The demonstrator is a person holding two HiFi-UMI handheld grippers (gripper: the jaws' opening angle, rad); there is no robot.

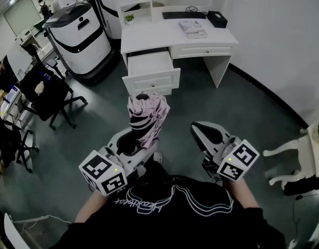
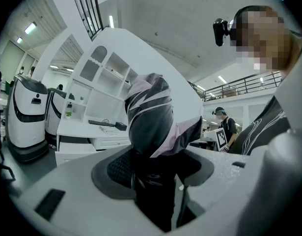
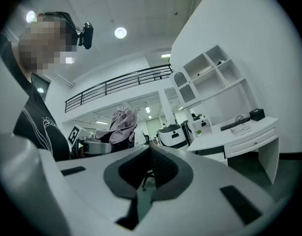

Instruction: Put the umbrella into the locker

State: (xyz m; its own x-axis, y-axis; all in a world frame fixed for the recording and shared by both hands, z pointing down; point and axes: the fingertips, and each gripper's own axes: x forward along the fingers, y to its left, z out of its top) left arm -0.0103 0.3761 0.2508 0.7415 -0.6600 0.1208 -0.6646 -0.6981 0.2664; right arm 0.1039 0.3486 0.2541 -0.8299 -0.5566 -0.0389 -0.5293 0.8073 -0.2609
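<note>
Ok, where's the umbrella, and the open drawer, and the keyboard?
umbrella [image 1: 149,110], head view, on its bunched pink fabric.
drawer [image 1: 149,65], head view, on the bare white inside of the pulled-out drawer.
keyboard [image 1: 183,15], head view, on the middle of its dark keys.

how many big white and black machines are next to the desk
2. One machine stands left of the desk, near the black chair; the other machine is behind it, farther from the camera. Others may be hidden.
</note>
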